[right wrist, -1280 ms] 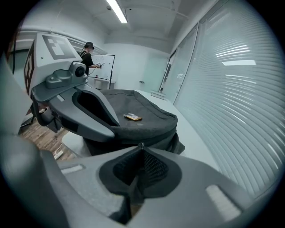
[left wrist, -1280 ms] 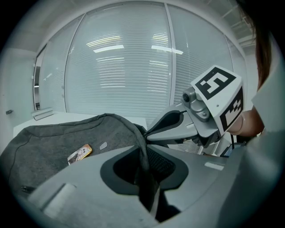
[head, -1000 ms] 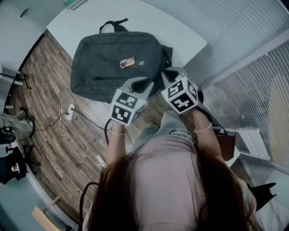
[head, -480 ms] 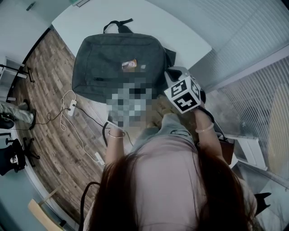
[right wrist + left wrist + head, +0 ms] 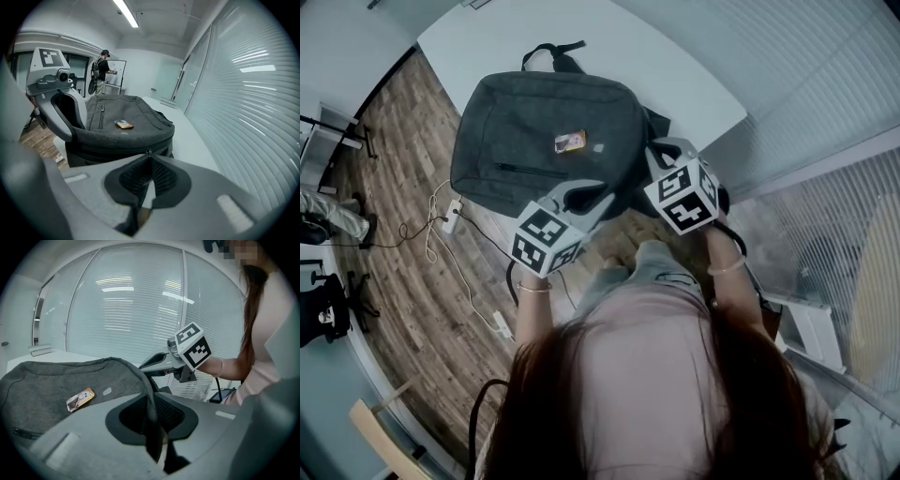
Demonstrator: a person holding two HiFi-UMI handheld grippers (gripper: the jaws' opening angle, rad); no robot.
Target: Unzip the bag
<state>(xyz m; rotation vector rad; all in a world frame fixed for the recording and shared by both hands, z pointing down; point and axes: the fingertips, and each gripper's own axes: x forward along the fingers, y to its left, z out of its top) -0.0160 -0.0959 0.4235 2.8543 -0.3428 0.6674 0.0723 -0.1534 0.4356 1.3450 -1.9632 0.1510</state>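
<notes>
Grey bag (image 5: 546,131), edge pinched by left claw (image 5: 598,195); right claw (image 5: 656,150) clamped on zipper pull (image 5: 149,152).

Your table (image 5: 675,66) is a plain white top that runs alongside the slatted blinds (image 5: 825,84) on your right. One item lies directly on it: a dark grey bag (image 5: 539,131), flat, with its front pocket facing up. It sits toward your end of the top. In the head view it covers the table's left edge, so you cannot tell whether it overhangs there. A narrow strip of white top shows below its near side. The bag's black carry handle (image 5: 553,49) rests on the bare surface at its far side.
</notes>
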